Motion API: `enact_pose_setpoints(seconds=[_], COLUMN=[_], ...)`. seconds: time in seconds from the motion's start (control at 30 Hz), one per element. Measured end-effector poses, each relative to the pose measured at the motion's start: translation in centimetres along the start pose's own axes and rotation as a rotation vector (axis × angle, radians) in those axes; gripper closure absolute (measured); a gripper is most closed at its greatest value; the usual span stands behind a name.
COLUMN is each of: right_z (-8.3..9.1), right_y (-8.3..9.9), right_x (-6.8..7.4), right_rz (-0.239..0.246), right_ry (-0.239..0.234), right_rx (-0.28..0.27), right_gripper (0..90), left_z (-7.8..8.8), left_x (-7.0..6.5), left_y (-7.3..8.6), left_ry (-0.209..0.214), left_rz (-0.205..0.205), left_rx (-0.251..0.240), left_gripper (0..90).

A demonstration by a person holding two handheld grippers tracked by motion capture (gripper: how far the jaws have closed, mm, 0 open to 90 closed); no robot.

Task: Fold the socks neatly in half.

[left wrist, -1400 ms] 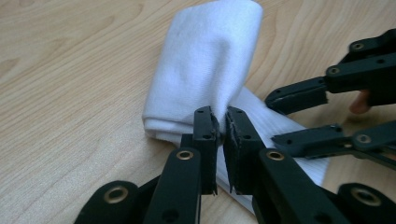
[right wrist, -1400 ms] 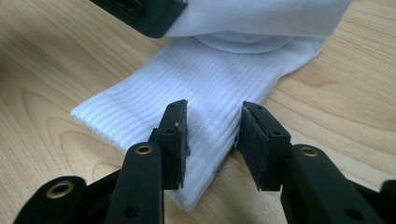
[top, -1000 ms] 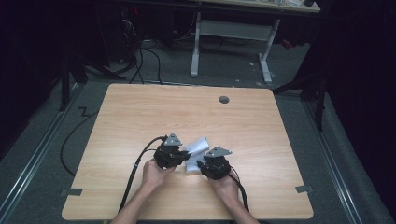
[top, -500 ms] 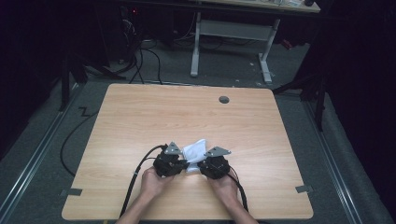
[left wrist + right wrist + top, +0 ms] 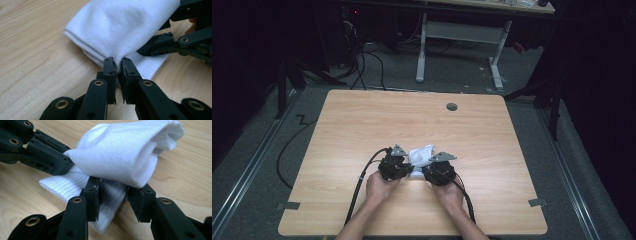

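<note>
A white sock (image 5: 421,154), folded into a thick bundle, lies on the wooden table (image 5: 362,120) near its front edge, between my two grippers. My left gripper (image 5: 410,168) comes at it from the left. In the left gripper view the left gripper (image 5: 118,63) has its jaws nearly together, pinching a fold at the edge of the sock (image 5: 120,27). My right gripper (image 5: 425,171) comes in from the right. In the right gripper view the right gripper (image 5: 117,188) has its jaws about half apart, closed around the ribbed cuff under the bundled sock (image 5: 120,147).
A round cable hole (image 5: 452,106) sits in the table near its far edge. Black cables (image 5: 362,185) trail from the grippers over the front edge. Tape marks (image 5: 288,205) lie by the front corners. A desk frame (image 5: 459,35) stands on the floor beyond.
My left gripper has come down and toward the front edge with the sock, closing in on the right gripper. The sock now sits lower and more bunched between them.
</note>
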State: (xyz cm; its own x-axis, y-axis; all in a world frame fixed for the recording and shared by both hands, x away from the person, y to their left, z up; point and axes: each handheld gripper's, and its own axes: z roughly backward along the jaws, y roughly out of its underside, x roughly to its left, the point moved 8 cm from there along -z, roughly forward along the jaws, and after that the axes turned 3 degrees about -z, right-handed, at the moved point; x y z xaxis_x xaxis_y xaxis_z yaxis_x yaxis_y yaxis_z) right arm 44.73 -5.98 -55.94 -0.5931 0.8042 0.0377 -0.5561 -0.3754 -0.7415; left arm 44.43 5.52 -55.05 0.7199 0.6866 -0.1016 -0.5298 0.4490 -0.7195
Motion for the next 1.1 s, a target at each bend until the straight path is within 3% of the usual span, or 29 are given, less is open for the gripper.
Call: enact_pose_setpoints(seconds=[0.17,0.3,0.43,0.53,0.73,0.9,1.1], right_z=[0.1,0.9,0.7,0.4,0.2,0.2,0.3], right_y=[-0.2,-0.2,0.0,0.1,0.1,0.2,0.0], right_x=[-0.5,-0.1,-0.1,-0.2,-0.2,-0.2,-0.3], right_rz=[-0.027,0.001,-0.007,-0.027,-0.018,-0.017,-0.034], right_ry=[-0.011,-0.008,-0.016,-0.016,0.008,0.011,-0.007], right_rx=[0.005,-0.006,0.012,0.025,0.017,0.01,0.018], right_gripper=[56.8,55.6,55.4,55.5,56.8,57.0,55.5], left_z=[-0.2,-0.2,0.1,0.5,1.9,2.5,1.6], left_x=[0.2,0.3,0.3,0.1,-0.8,-1.7,-1.6], left_y=[-0.1,-0.1,-0.3,-0.6,-1.0,-0.3,0.9], left_ry=[0.002,0.005,0.013,0.011,0.026,0.031,0.03], left_rz=[0.0,0.005,0.021,-0.003,-0.035,-0.048,-0.037], left_rx=[-0.002,-0.006,-0.01,-0.018,-0.049,-0.046,-0.014], left_gripper=[83.4,83.4,83.8,84.1,84.2,84.1,83.3])
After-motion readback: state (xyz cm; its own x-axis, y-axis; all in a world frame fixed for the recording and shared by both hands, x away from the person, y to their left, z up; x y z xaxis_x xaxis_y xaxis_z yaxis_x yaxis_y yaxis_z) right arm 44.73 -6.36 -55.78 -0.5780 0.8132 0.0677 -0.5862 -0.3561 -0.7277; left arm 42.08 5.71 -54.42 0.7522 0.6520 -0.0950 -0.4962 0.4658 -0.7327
